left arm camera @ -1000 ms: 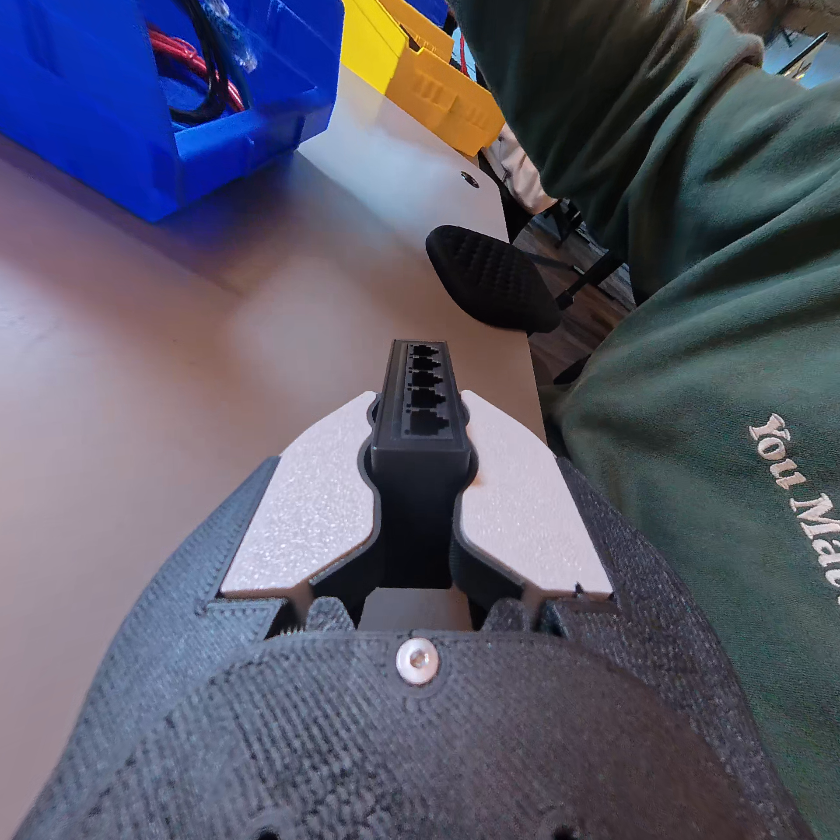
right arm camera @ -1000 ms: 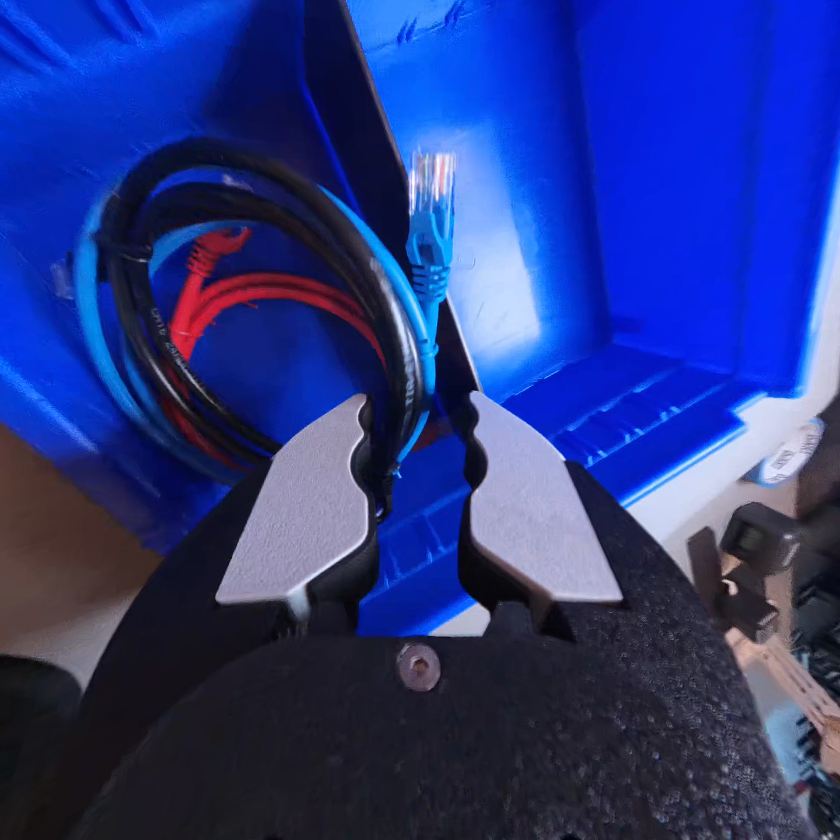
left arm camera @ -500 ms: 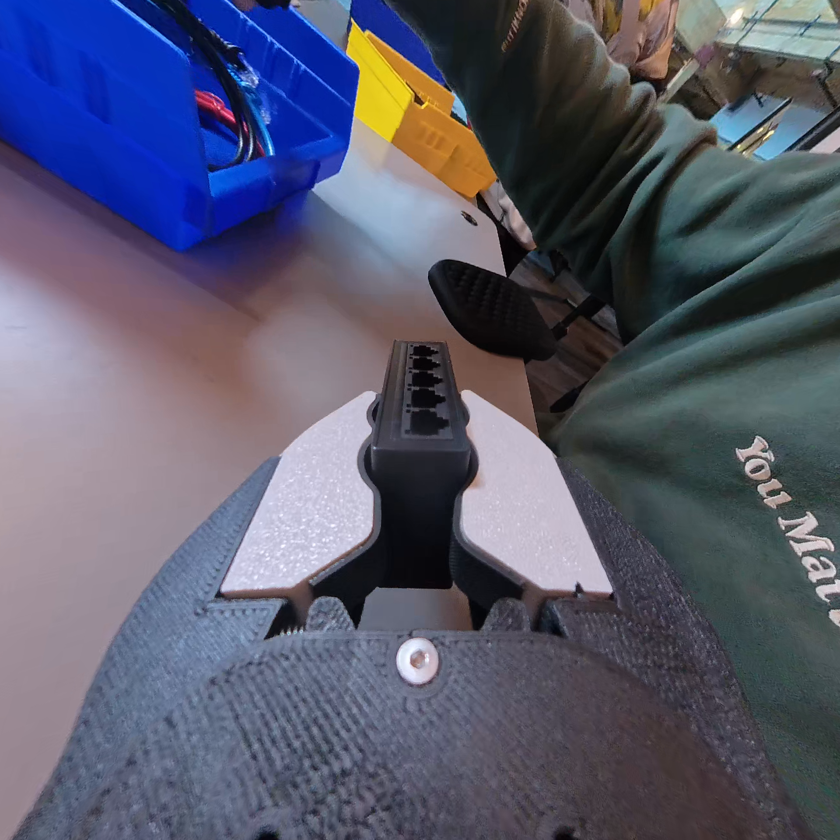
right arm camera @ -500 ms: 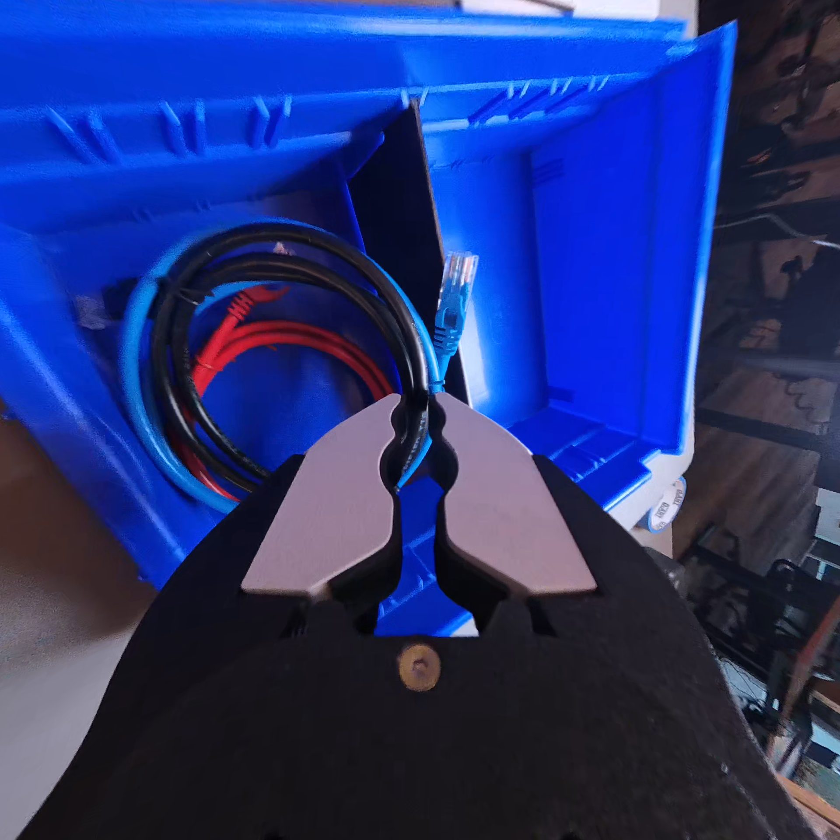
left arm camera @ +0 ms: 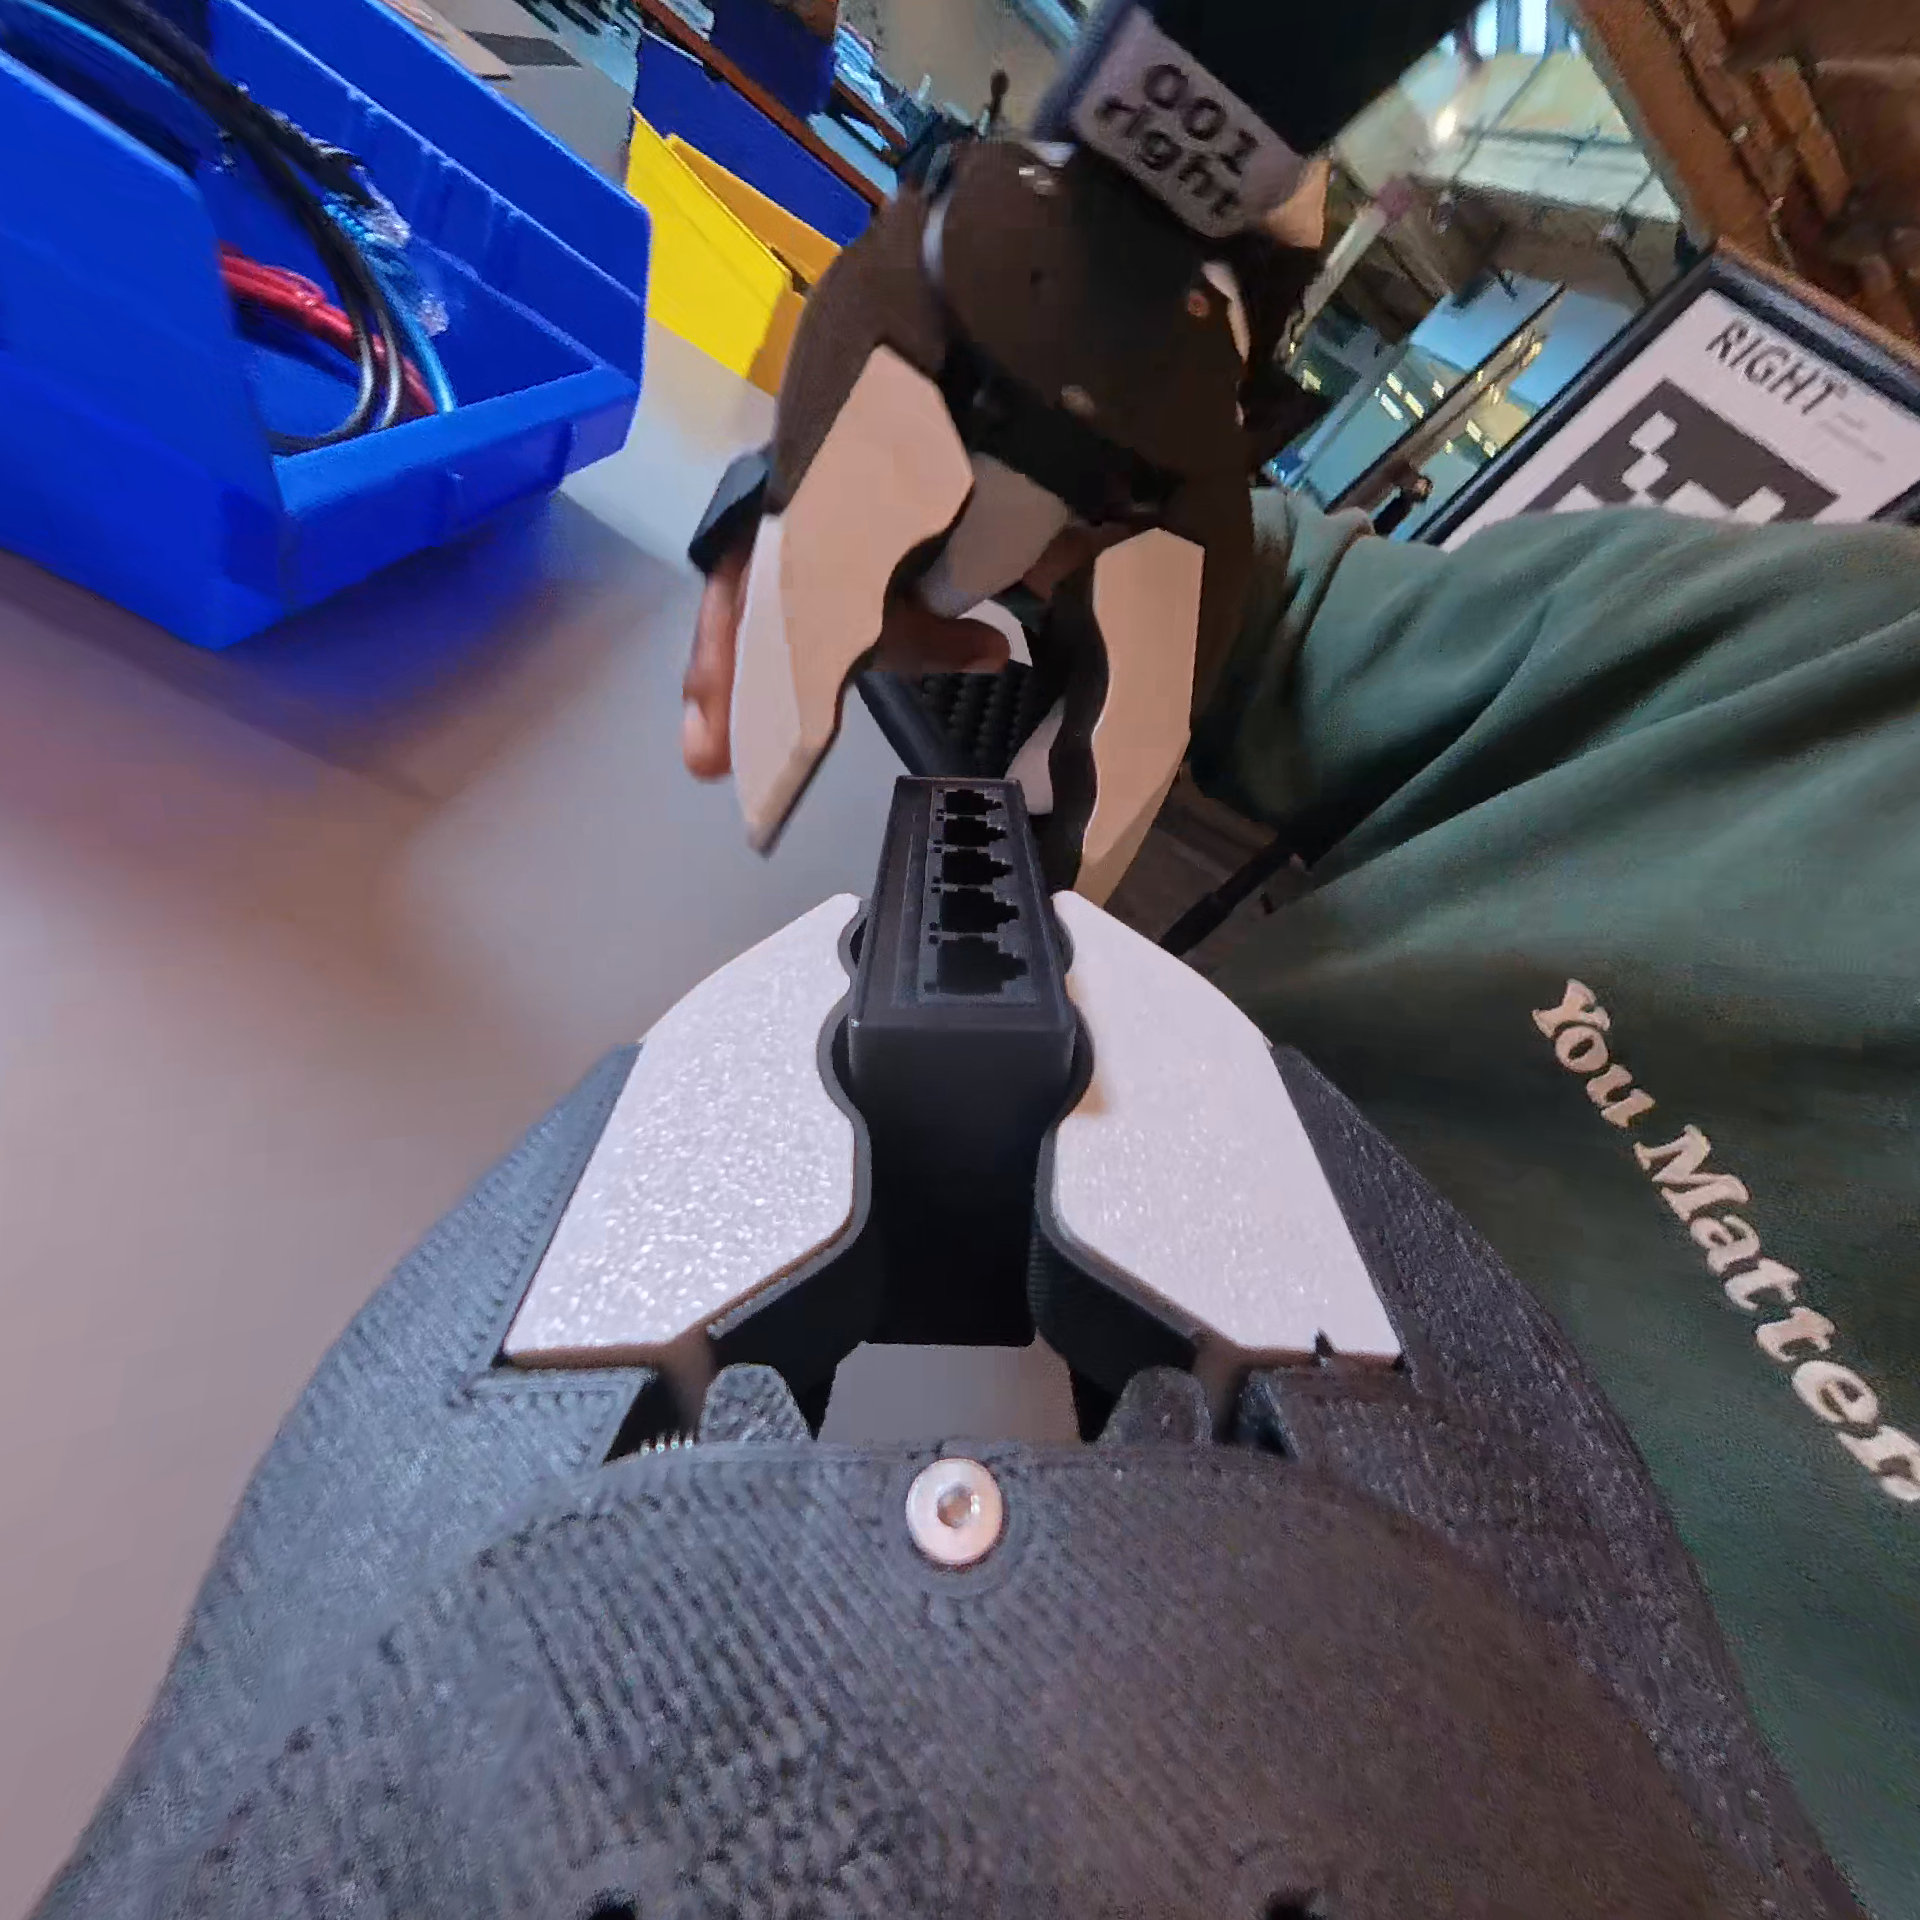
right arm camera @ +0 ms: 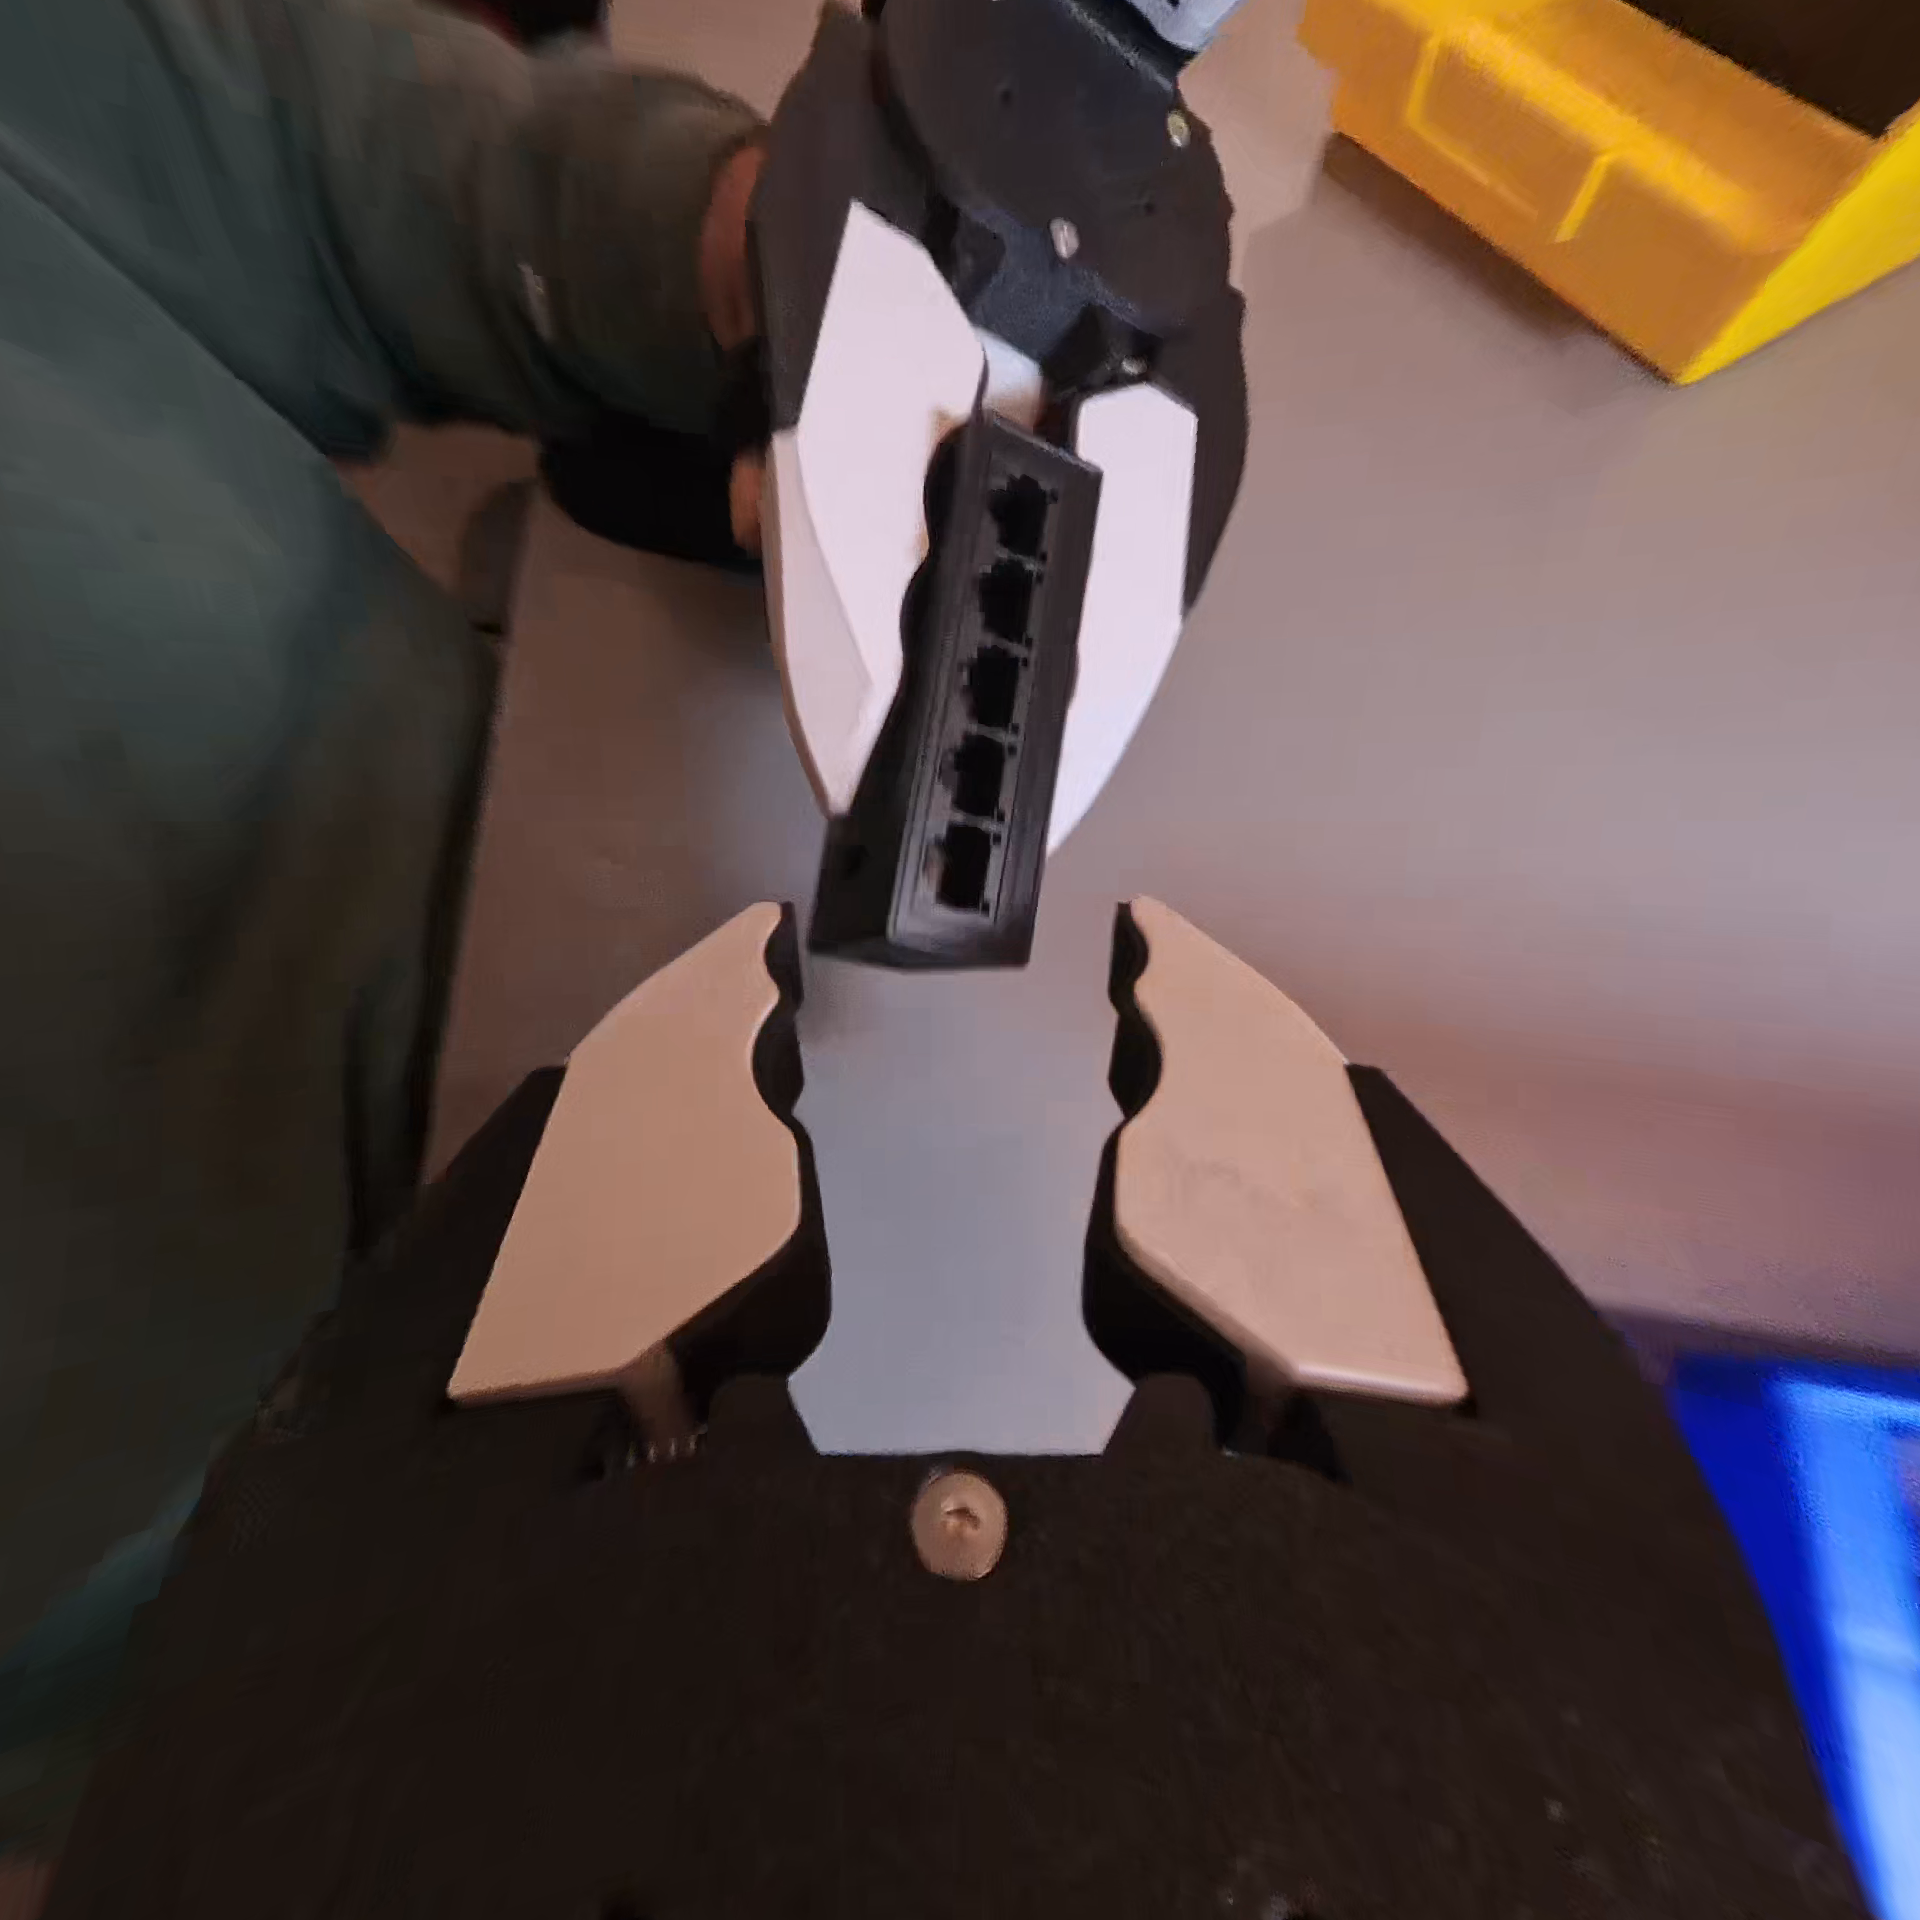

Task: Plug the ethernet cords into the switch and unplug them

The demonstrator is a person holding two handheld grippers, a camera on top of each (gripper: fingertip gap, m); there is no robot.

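the left gripper (left arm camera: 961, 914) is pinching the black switch (left arm camera: 961, 925) between its two pale fingers, holding it up above the counter (left arm camera: 260, 987) with its row of five empty ports facing up toward the camera. the right gripper (right arm camera: 956, 935) has its fingers spread wide with nothing between them, and it faces the left one head-on, its tips near the far end of the switch; whether they touch it is hard to tell. in the right wrist view the switch (right arm camera: 966, 707) hangs tilted just above the gap between the open fingers. the coiled black, red and blue ethernet cords (left arm camera: 353, 332) lie in the blue bin (left arm camera: 312, 499) at the far left of the counter, well apart from both grippers. a yellow bin (left arm camera: 717, 270) sits behind it. a green sleeve (left arm camera: 1558, 831) fills the right side.
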